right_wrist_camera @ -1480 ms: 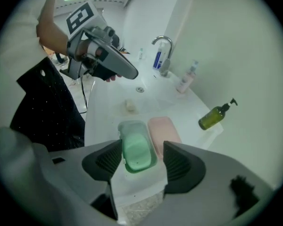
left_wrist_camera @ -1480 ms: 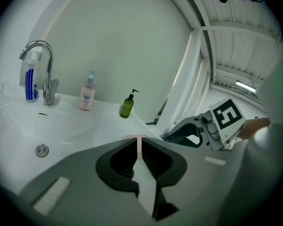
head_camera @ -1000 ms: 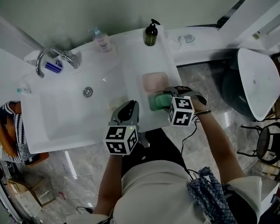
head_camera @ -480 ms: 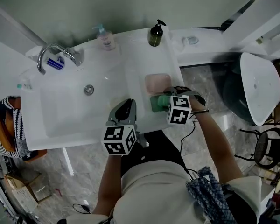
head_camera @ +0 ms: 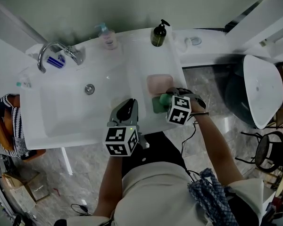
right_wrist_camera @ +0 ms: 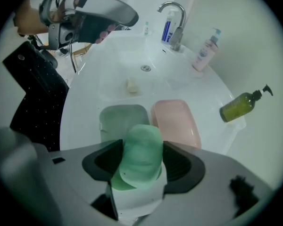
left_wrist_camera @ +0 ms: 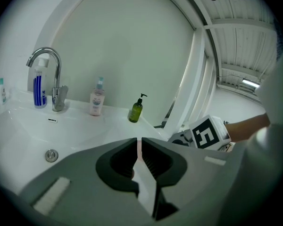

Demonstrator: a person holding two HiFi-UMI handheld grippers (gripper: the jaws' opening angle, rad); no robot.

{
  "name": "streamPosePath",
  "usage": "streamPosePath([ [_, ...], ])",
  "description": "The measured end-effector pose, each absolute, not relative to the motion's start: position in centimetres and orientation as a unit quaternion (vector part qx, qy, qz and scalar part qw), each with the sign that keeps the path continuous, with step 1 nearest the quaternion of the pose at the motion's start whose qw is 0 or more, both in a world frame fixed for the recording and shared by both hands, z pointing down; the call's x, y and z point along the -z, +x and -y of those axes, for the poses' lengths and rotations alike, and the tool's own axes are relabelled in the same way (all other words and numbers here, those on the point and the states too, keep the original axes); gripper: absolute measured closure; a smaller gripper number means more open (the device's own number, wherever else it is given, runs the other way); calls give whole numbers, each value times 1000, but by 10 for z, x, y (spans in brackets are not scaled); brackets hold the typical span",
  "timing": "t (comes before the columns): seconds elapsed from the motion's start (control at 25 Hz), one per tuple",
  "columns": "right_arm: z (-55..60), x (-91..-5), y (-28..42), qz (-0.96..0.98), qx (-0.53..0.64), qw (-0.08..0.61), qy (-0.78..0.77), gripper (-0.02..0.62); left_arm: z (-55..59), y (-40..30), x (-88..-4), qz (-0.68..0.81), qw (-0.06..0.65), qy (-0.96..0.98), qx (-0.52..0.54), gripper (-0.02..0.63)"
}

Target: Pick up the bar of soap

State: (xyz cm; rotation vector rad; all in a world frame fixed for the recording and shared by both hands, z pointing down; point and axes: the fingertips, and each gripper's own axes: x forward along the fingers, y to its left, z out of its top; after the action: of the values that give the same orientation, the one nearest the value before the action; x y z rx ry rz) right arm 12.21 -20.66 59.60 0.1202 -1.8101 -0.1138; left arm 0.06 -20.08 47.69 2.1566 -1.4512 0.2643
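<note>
Clamping pale-green oval soap bar [right_wrist_camera: 142, 166], right tool [right_wrist_camera: 141, 147] over green plastic dish [right_wrist_camera: 122, 119] near white tabletop [head_camera: 146, 55] front edge; left tool [left_wrist_camera: 139, 149] jaws together.

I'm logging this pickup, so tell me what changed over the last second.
Nothing visibly changed. The right gripper stays shut on the green soap bar, over the green soap dish. The left gripper stays shut and empty by the front edge of the sink. The pink soap dish stays empty.
</note>
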Motion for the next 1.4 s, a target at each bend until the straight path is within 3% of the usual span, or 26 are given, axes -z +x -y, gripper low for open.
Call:
streamPosePath([
  [0.92,207,-575,107,800,131,576,101,350,205,-14,-477,561,256,781,-96,571],
  [0.96,208,-573,107,800,135,576,103,356,204,-14,-477,561,257,781,-96,571],
  [1.04,209,-567,107,798,145,575,110,460,204,-16,-477,563,256,780,-96,571],
  [1.08,209,-566,107,796,150,577,110,476,203,-17,-477,564,256,779,-96,571],
  [1.4,206,-569,101,783,149,599,81,480,203,-26,-476,573,256,774,-88,572],
])
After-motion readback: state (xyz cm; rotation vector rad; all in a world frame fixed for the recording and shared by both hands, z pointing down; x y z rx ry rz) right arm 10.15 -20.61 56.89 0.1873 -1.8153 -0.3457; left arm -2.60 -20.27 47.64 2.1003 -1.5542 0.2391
